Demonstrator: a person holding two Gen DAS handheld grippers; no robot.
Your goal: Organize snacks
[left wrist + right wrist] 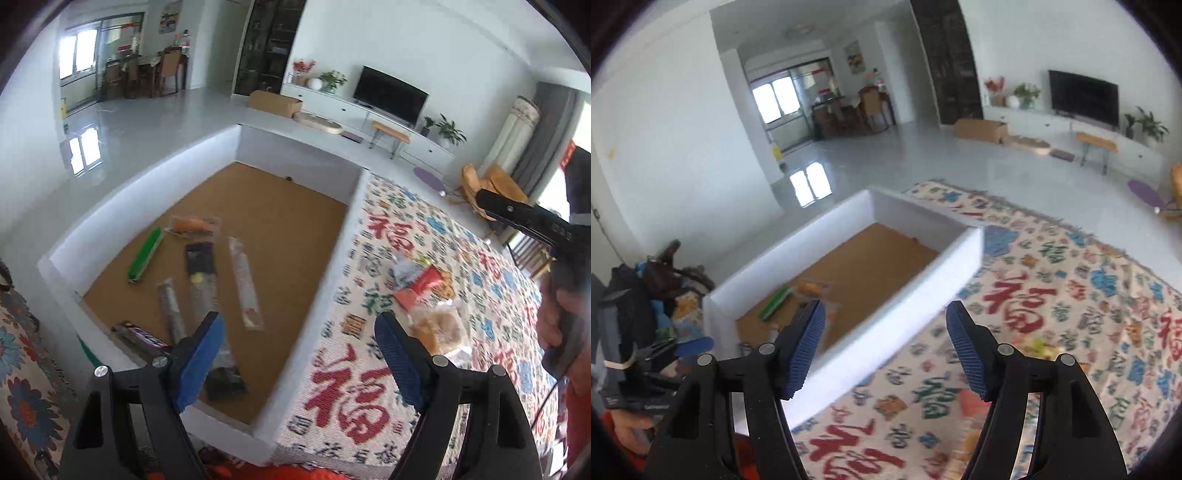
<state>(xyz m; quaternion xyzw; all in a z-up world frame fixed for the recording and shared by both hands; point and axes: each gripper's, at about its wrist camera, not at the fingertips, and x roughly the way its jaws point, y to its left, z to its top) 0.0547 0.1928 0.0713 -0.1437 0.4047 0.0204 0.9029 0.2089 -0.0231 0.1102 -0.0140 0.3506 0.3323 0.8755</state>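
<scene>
A white-walled box (349, 236) with a brown floor lies on a patterned rug (388, 369). Inside it lie several snack packets: a green bar (146, 254), an orange packet (192, 225), a dark packet (201, 273) and a long clear stick (245, 284). On the rug to the right sits a loose pile with a red packet (421, 288) and a clear-wrapped pastry (439, 328). My left gripper (299, 354) hangs open over the box's right wall, nothing between its jaws. My right gripper (886, 347) is open and empty above the box (905, 306).
The other hand-held gripper (532, 221) and a hand (554, 317) are at the right of the left wrist view. Bags and clothing (646, 295) lie left of the box. A TV (389, 94), a cabinet and a cardboard box (273, 103) stand far back across a grey floor.
</scene>
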